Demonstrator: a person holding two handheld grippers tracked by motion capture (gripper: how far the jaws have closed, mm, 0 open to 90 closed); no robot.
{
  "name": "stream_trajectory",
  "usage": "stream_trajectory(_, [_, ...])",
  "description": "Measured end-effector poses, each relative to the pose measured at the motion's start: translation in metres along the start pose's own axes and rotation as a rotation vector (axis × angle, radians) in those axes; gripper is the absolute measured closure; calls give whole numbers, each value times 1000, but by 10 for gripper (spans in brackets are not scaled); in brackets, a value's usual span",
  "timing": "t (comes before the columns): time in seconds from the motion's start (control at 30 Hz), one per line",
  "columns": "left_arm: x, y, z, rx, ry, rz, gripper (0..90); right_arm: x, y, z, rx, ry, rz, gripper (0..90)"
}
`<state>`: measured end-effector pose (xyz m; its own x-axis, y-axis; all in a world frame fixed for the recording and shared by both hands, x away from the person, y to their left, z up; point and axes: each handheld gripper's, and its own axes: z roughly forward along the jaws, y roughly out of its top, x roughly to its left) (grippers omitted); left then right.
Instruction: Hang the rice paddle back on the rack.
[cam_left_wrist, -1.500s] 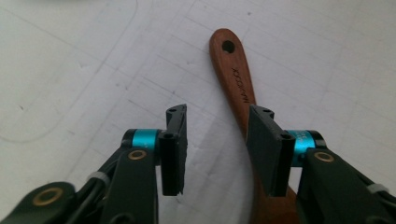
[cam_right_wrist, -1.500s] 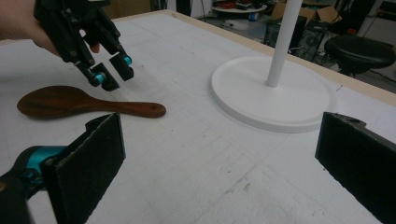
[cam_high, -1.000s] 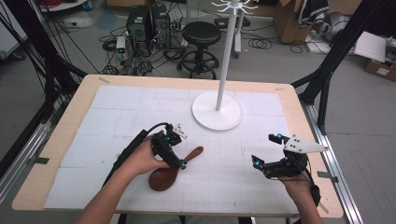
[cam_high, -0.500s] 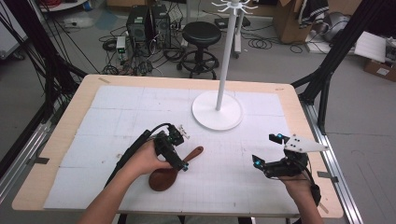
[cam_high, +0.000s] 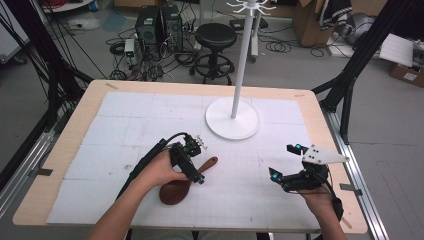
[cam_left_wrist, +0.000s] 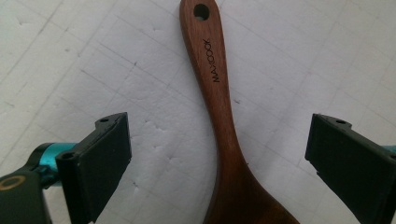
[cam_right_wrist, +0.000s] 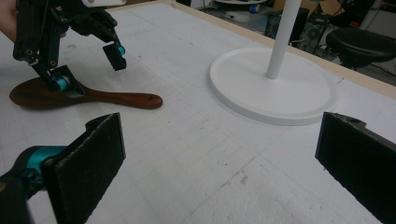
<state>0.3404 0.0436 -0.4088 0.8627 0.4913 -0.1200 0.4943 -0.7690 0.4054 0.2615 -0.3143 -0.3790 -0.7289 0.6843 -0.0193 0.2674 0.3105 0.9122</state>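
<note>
Now, left hand-held gripper (cam_left_wrist: 217, 154): jaws wide, straddling the dark brown wooden spoon (cam_left_wrist: 219, 116).
Right hand-held gripper (cam_right_wrist: 219, 163): jaws wide, holding nothing, above the worktop (cam_right_wrist: 196, 154).

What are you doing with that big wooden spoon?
A person at a table holds a gripper in each hand. The left gripper hangs over a brown wooden spoon that lies flat on the white mat. Its jaws are wide open, one on each side of the handle, not touching it. The right gripper is open too and holds nothing, off to the side. A white stand with hooks on top waits at the back.
</note>
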Motion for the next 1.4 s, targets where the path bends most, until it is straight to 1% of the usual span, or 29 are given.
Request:
stream_trajectory(0.07, [1, 1, 1, 9, -5, -1, 76, -1, 0, 0, -3, -2, 1, 5])
stream_trajectory(0.1, [1, 1, 2, 12, -12, -7, 76, -1, 0, 0, -3, -1, 2, 5])
stream_trajectory(0.13, [1, 1, 3, 22, -20, -4, 82, -1, 0, 0, -4, -3, 1, 5])
stream_trajectory(0.17, [1, 2, 4, 29, -30, -11, 105, -1, 0, 0, -2, -3, -2, 5])
stream_trajectory(0.23, [2, 3, 5, 35, -29, -15, 156, -1, 0, 0, 2, -3, 3, 5])
stream_trajectory(0.37, [2, 5, 7, 43, -20, -24, 166, -1, 0, 0, -2, -3, 3, 5])
stream_trajectory(0.4, [2, 6, 8, 45, -14, -17, 174, -2, 0, -1, -1, -3, 3, 5])
stream_trajectory(0.47, [2, 7, 8, 54, -15, -21, 208, -2, -1, -1, 1, -4, 2, 5])
stream_trajectory(0.53, [2, 9, 9, 60, -28, -15, 232, -2, -1, -1, -2, -5, 5, 5])
stream_trajectory(0.67, [0, 10, 12, 86, -22, -6, 260, -2, -1, -1, -1, -5, 4, 5])
stream_trajectory(0.77, [0, 11, 13, 91, -30, -12, 285, -3, -1, -1, -1, -5, 3, 5])
stream_trajectory(0.87, [0, 11, 13, 99, -23, -12, 300, -3, -1, -1, -2, -5, 4, 5])
stream_trajectory(1.0, [1, 11, 14, 112, -33, -15, 342, -3, -1, 0, 0, -4, 4, 5])
stream_trajectory(1.1, [0, 12, 14, 121, -20, -19, 376, -2, -1, 0, 2, -3, 5, 5])
stream_trajectory(1.17, [0, 13, 14, 130, -14, -10, 381, -3, -1, 0, 2, -3, 5, 5])
stream_trajectory(1.23, [-2, 14, 15, 140, -6, -11, 381, -3, -1, 0, 3, -3, 4, 5])
stream_trajectory(1.33, [-3, 15, 16, 153, 0, 5, 386, -3, -1, 0, 3, -3, 4, 5])
stream_trajectory(1.4, [-3, 16, 15, 162, 8, 2, 399, -3, -1, 0, 4, -3, 4, 5])
